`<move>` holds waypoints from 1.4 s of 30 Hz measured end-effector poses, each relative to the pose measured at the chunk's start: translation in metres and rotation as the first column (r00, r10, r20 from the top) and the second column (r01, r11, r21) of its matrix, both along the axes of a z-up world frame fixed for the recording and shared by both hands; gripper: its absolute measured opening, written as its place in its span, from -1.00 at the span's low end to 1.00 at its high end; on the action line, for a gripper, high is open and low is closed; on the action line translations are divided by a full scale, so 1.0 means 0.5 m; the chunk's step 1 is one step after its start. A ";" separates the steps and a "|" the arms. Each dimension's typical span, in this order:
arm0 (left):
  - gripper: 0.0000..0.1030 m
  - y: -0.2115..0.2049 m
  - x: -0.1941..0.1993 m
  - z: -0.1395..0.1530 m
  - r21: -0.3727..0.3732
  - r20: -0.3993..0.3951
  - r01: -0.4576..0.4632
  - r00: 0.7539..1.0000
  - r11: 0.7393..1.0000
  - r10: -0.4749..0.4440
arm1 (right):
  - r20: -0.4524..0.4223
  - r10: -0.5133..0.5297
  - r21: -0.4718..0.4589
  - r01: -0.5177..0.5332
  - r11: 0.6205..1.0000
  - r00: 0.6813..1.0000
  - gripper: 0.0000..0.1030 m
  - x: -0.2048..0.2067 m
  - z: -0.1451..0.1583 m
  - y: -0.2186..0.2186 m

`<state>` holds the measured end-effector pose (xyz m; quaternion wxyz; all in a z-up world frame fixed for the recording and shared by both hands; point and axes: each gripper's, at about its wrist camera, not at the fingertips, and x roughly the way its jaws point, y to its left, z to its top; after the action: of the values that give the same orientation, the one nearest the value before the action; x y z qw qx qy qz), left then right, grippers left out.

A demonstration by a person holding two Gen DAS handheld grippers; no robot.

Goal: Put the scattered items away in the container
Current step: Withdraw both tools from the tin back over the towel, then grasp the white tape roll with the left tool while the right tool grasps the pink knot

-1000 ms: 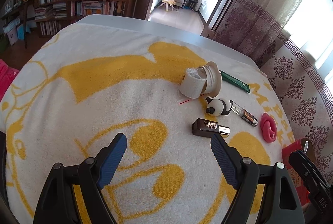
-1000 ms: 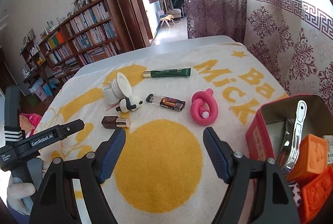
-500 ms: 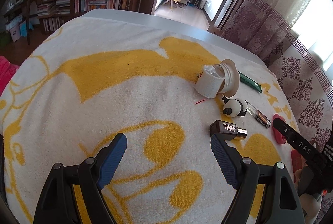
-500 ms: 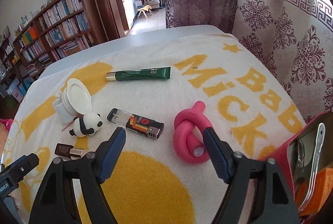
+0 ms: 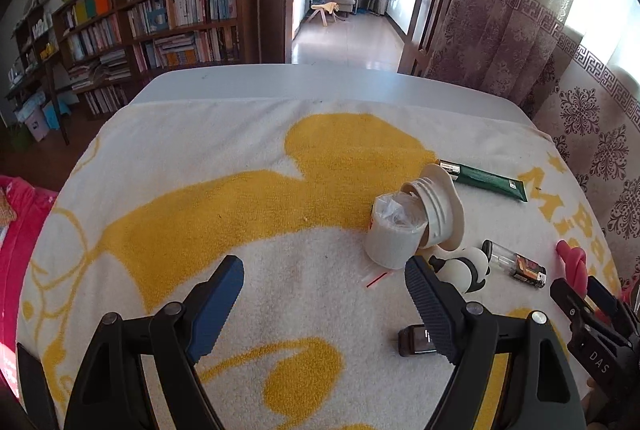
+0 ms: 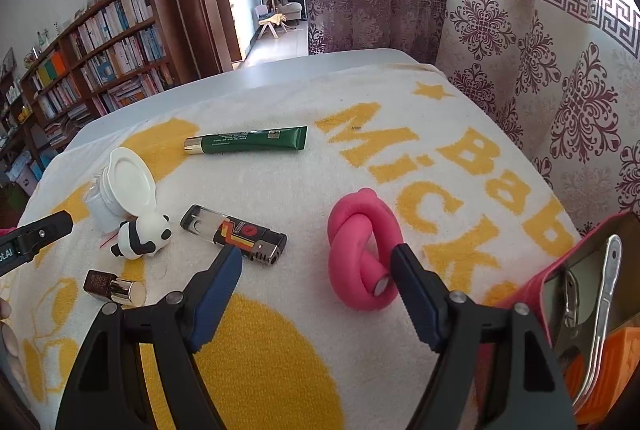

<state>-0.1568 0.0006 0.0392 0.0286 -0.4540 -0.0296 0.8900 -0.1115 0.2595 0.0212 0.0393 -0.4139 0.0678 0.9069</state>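
I have a metal clip (image 6: 600,314) and orange blocks (image 6: 616,362) in the red container (image 6: 536,282) at four o'clock, while six items still lie loose and my right claw (image 6: 316,262), wide open and empty like the left claw (image 5: 324,290), nears the pink knot (image 6: 360,250).

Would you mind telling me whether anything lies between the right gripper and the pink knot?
Nothing visible does. The right gripper is open with bare towel ahead, and the pink knot sits just inside its right finger. The lighter lies off to the left.

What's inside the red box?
The red box holds a shiny metal clip and orange blocks. Its bottom and whatever is deeper inside are hidden.
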 end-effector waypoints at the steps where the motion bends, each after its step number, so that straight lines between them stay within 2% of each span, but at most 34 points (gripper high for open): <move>1: 0.64 0.009 -0.015 -0.003 -0.004 0.002 0.000 1.000 1.000 0.000 | 0.000 -0.001 -0.005 0.001 1.000 1.000 0.55 0.001 0.001 0.000; 7: 0.64 0.061 -0.082 -0.027 -0.011 0.035 0.005 0.999 1.000 -0.004 | -0.001 0.001 -0.014 -0.001 1.000 1.000 0.55 0.001 0.001 0.000; 12: 0.64 0.089 -0.087 -0.039 0.014 0.041 0.054 0.998 0.998 -0.054 | -0.004 0.002 -0.031 -0.002 1.000 1.000 0.55 0.000 0.001 0.003; 27: 0.64 0.064 -0.091 -0.078 0.034 0.056 0.030 0.998 0.999 -0.032 | -0.010 0.000 -0.016 0.000 1.000 1.000 0.55 0.000 0.000 -0.003; 32: 0.62 0.066 -0.093 -0.083 0.004 0.025 0.036 0.999 0.999 -0.036 | -0.012 0.004 -0.029 -0.004 1.000 1.000 0.55 0.002 0.003 -0.001; 34: 0.33 0.065 -0.094 -0.082 -0.028 0.015 0.029 0.999 0.999 -0.028 | -0.018 0.003 -0.036 -0.004 0.999 1.000 0.55 0.003 0.007 0.003; 36: -0.22 0.059 -0.093 -0.077 -0.026 0.011 0.036 0.999 0.999 -0.036 | -0.023 0.004 -0.048 -0.005 0.999 1.000 0.55 0.005 0.010 0.006; 37: -0.27 0.054 -0.091 -0.076 -0.018 0.014 0.039 0.999 0.999 -0.038 | -0.021 0.005 -0.053 -0.006 0.999 1.000 0.55 0.005 0.009 0.006; 42: -0.27 0.021 -0.075 -0.064 0.025 0.020 0.027 0.999 0.999 -0.028 | -0.016 0.015 -0.054 -0.016 0.998 1.000 0.55 0.005 0.007 0.006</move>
<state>-0.1943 0.0109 0.0074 0.0463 -0.4630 -0.0346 0.8845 -0.1090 0.2625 0.0247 0.0207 -0.4083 0.0897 0.9082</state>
